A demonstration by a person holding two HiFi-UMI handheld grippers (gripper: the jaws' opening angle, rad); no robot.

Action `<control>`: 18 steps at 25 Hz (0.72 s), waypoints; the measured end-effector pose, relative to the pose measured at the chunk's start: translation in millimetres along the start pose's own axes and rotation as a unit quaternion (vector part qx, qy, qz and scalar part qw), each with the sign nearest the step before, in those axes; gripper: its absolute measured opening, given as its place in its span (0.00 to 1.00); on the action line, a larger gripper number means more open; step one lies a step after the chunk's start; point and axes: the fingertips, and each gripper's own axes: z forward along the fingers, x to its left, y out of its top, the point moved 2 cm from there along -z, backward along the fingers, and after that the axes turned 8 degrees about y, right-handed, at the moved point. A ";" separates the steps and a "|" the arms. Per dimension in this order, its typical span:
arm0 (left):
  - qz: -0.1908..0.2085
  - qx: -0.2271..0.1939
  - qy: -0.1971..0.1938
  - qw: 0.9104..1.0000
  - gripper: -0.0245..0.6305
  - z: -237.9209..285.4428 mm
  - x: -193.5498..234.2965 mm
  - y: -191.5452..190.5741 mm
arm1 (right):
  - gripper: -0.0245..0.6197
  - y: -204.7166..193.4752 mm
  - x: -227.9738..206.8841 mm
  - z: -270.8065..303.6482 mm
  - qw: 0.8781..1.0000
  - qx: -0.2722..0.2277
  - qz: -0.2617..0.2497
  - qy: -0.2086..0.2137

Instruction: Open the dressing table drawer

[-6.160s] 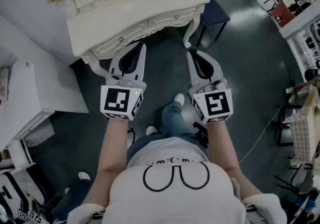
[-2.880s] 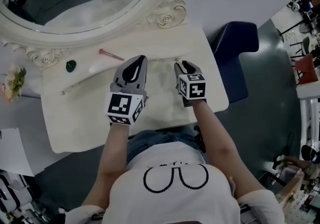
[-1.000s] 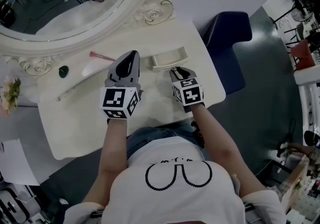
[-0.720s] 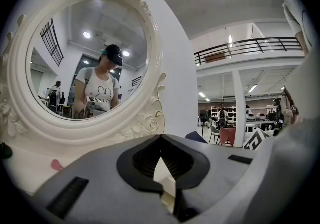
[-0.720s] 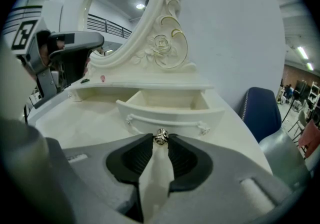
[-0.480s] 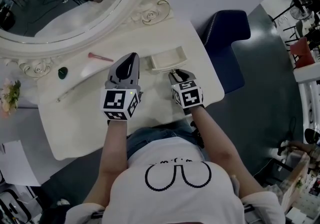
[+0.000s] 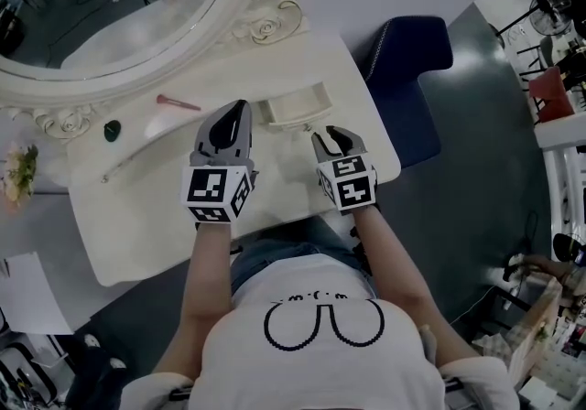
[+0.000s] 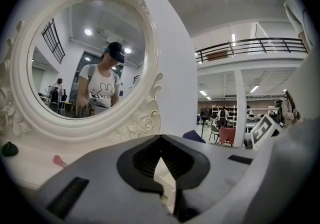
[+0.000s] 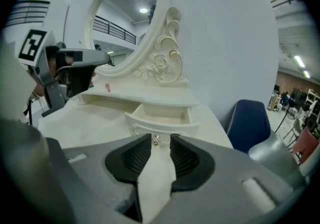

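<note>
The small cream drawer point(image 7: 295, 109) on top of the dressing table point(image 7: 137, 234) stands pulled out, and its inside point(image 9: 161, 114) looks empty. Its little metal knob point(image 9: 155, 140) sits in line with the gap of my right gripper point(image 9: 160, 144), right at the fingertips, and the pads do not press on it. That gripper's jaws are opening, and in the head view my right gripper point(image 7: 331, 134) hangs just short of the drawer front. My left gripper point(image 7: 240, 107) hovers shut over the tabletop left of the drawer, with nothing in it point(image 8: 161, 139).
An oval mirror in a carved cream frame point(image 7: 265, 28) rises behind the drawer. A pink brush point(image 7: 177, 103) and a small dark green object point(image 7: 112, 131) lie on the back shelf at the left. A blue chair point(image 7: 412, 79) stands to the right of the table.
My right gripper has lifted and drawn back from the drawer knob, and its jaws have spread wider. The drawer stays pulled out. The left gripper has hardly moved.
</note>
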 end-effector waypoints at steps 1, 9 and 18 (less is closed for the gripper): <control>0.001 0.001 0.001 1.000 0.04 -1.2 -3.0 1.6 | 0.21 2.6 -0.1 -6.8 1.000 -0.004 -0.004 -0.001; 0.014 -0.006 0.016 1.000 0.04 -11.2 -13.9 18.5 | 0.13 43.5 -15.0 -61.3 0.997 -0.068 -0.029 -0.024; 0.060 -0.047 0.024 0.997 0.04 -13.7 -26.9 53.5 | 0.03 113.5 -15.2 -124.9 0.974 -0.190 -0.117 -0.031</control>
